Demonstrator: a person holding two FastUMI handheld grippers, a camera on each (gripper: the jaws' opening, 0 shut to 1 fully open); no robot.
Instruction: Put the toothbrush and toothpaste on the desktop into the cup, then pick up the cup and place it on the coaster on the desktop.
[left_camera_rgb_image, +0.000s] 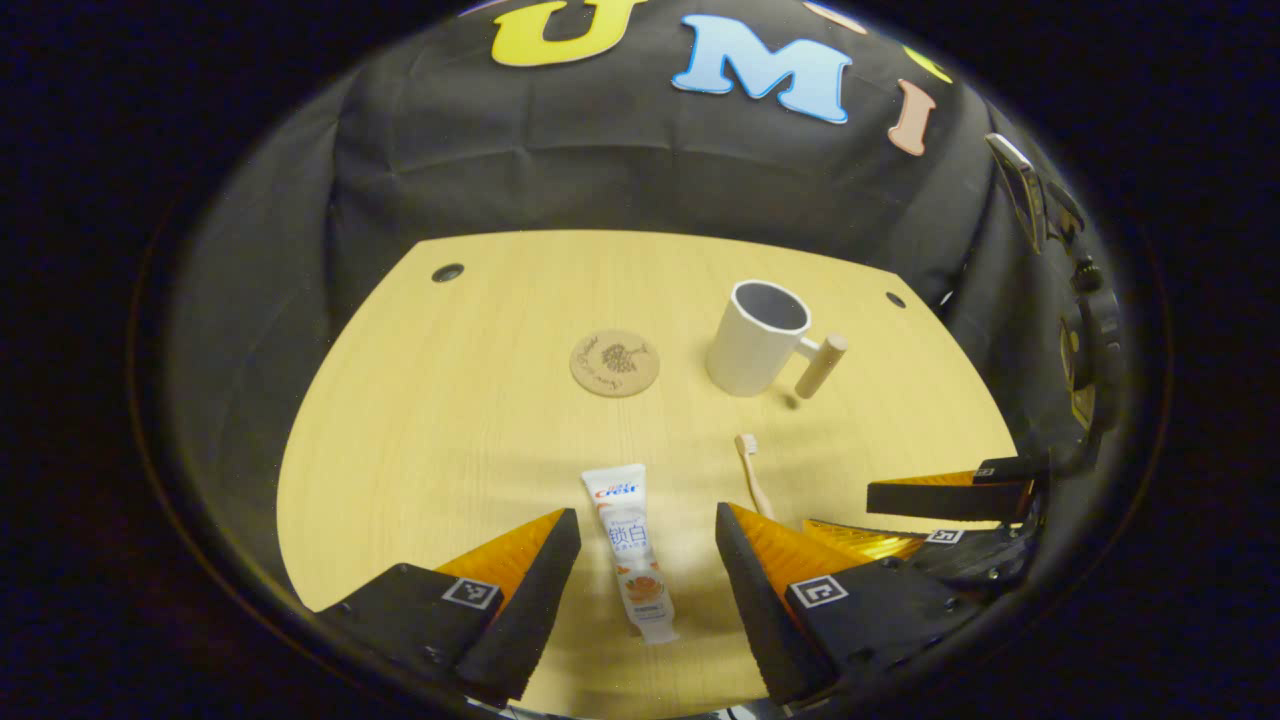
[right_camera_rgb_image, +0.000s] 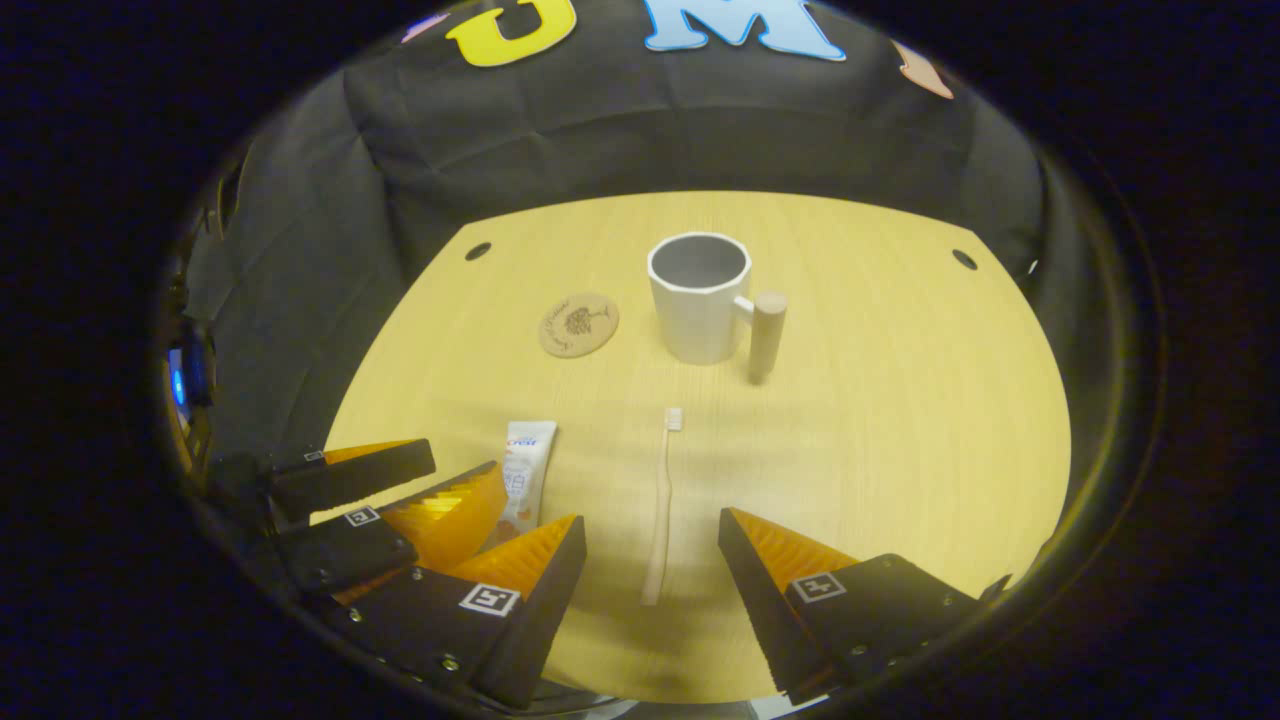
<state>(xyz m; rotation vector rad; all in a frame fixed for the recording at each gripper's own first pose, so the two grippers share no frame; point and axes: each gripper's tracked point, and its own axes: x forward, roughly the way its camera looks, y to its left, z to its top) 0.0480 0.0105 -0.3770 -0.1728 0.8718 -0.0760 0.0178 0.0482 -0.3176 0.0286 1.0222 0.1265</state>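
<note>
Faceted white cup (right_camera_rgb_image: 698, 296) w/ cylindrical wood handle; round coaster (right_camera_rgb_image: 579, 324).

Pale wooden desktop (left_camera_rgb_image: 420, 420) with rounded far corners, a small dark round hole (left_camera_rgb_image: 447, 272) at about ten o'clock and another hole (left_camera_rgb_image: 895, 299) at about two o'clock, backed by creased black cloth (left_camera_rgb_image: 600, 170) hanging behind.

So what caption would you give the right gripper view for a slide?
Open right hand-held gripper straddles the toothbrush; empty cup, coaster and toothpaste wait on the desktop.
</note>
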